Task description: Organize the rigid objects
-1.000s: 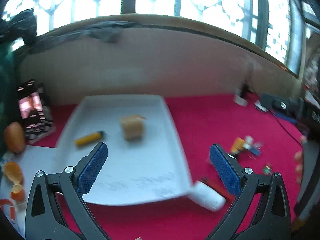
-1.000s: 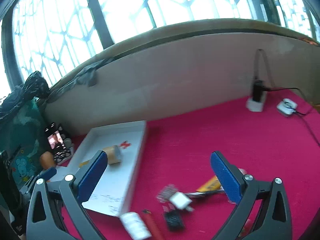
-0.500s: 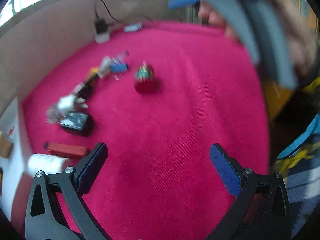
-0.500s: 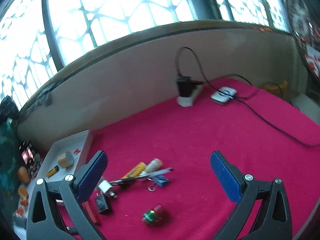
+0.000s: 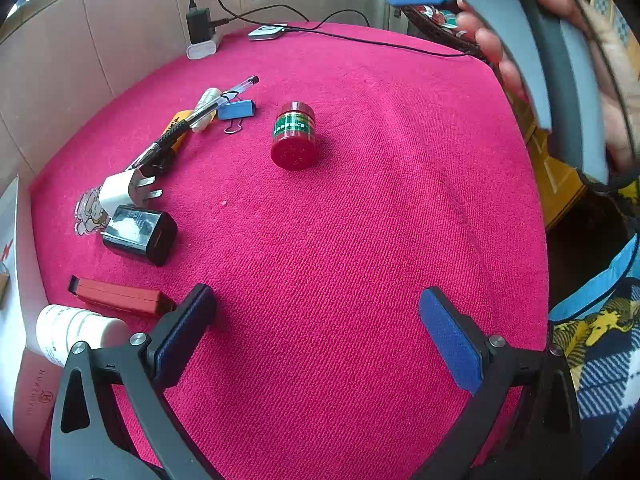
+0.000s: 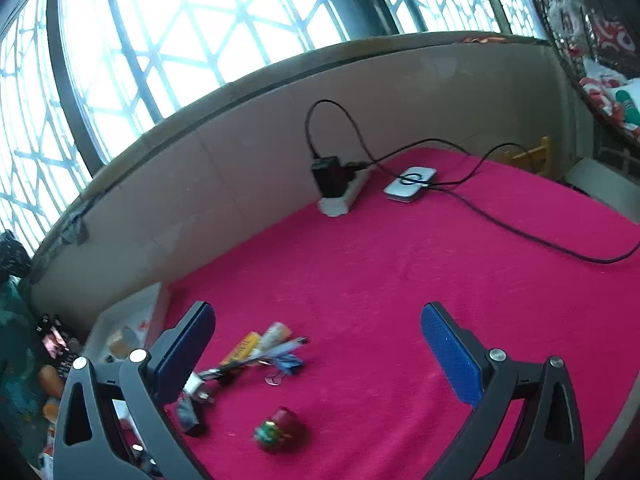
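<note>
A magenta ribbed cloth [image 5: 360, 240] covered the bench. The little jar [image 5: 294, 136] was dark red with a green label. Nearby lay a blue binder clip [image 5: 237, 109], a white plug [image 5: 120, 188], a glossy black charger [image 5: 140, 235], a red lighter [image 5: 116, 295] and a white bottle [image 5: 76, 334]. Both grippers' pads [image 5: 450, 338] were blue on black frames.

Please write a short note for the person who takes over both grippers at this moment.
Left gripper: open, holding nothing, above the red cloth.
Right gripper: open, holding nothing.
On the cloth: red jar on its side, pen, blue clip, white plug, black charger, red lighter, white bottle.
Done: a few things lie in the white tray.
Left: move the rest, presumably into the tray.
</note>
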Motion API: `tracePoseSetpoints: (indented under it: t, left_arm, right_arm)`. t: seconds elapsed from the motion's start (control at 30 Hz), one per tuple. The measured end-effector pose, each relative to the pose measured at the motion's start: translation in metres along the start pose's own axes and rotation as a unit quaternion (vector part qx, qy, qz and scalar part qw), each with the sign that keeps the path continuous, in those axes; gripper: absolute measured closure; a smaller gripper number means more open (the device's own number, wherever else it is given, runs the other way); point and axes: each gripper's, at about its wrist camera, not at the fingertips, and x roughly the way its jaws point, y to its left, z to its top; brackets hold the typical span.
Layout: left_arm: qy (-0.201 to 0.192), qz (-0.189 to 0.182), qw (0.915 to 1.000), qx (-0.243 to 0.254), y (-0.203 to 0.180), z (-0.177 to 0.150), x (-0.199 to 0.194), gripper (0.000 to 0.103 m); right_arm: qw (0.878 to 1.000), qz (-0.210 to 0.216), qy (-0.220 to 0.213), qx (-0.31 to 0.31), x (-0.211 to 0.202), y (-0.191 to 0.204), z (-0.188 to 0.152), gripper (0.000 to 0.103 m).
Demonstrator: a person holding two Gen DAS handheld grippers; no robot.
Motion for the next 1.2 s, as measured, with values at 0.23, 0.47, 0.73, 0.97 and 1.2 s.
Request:
tracePoseSetpoints:
  t: [0.23,0.47,0.73,0.97,1.2]
  left_arm:
    - [0.0,0.0,1.0,0.0,-0.003,-0.001,-0.001,0.0]
    - [0.0,0.001,1.0,-0.001,-0.002,-0.001,-0.001,0.0]
    - [-0.001,0.0,1.0,-0.001,0.0,-0.001,0.0,0.0]
    - [-0.001,0.001,1.0,0.0,-0.001,-0.003,-0.001,0.0]
    - [-0.001,0.001,1.0,-0.001,-0.001,-0.002,-0.001,0.0]
  right_arm:
    - [0.984,0.125,0.056,0.112,0.03,-0.06,-0.035,0.0]
    - [0.991,0.081,0.019,0.108,-0.003,-0.113,-0.038,0.0]
    - [0.986,0.019,-0.014,0.164,-0.036,-0.173,-0.028,0.0]
    - [0.987,0.058,-0.038,0.142,-0.044,-0.141,-0.007,0.0]
    - [0.983,0.108,-0.066,0.132,-0.058,-0.108,0.017,0.0]
